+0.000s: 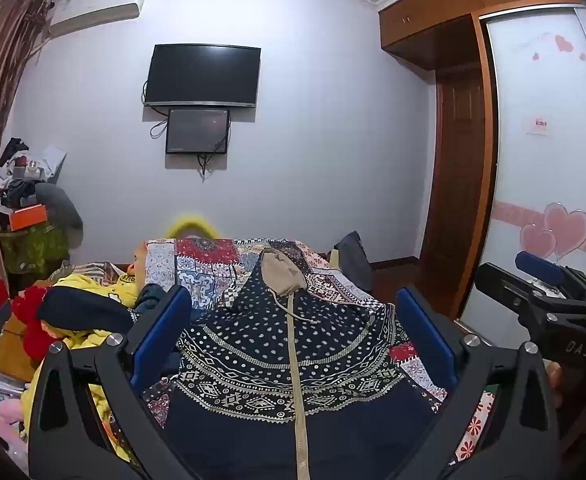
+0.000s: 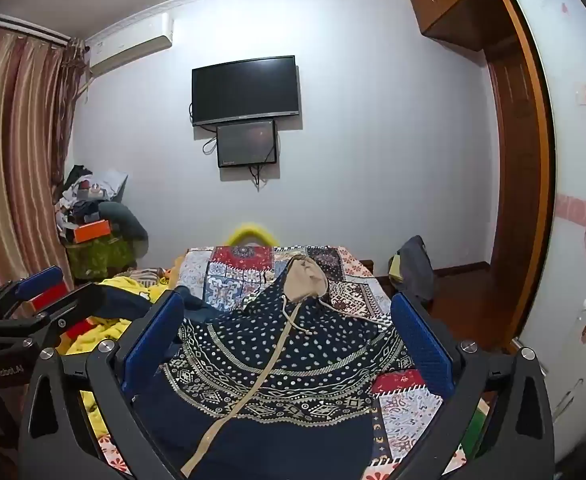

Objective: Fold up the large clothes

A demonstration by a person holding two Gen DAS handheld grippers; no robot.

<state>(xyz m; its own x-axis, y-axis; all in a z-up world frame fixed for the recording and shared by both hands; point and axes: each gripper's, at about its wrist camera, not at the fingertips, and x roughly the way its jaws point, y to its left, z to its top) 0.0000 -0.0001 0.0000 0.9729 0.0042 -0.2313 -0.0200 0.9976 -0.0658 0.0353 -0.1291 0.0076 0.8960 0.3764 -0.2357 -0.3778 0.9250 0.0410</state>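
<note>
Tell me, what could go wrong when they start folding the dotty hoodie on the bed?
1. The hoodie's long drawstring lies loose across the front and could snag on a gripper.
2. The pile of yellow and red clothes sits right beside the hoodie, so the open left gripper might pinch one of those too.
3. The open right gripper might also pinch the patchwork bedspread underneath.

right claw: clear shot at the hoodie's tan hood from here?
Probably yes. The right claw is open above the hoodie, and nothing lies over the tan hood ahead of it.
</note>
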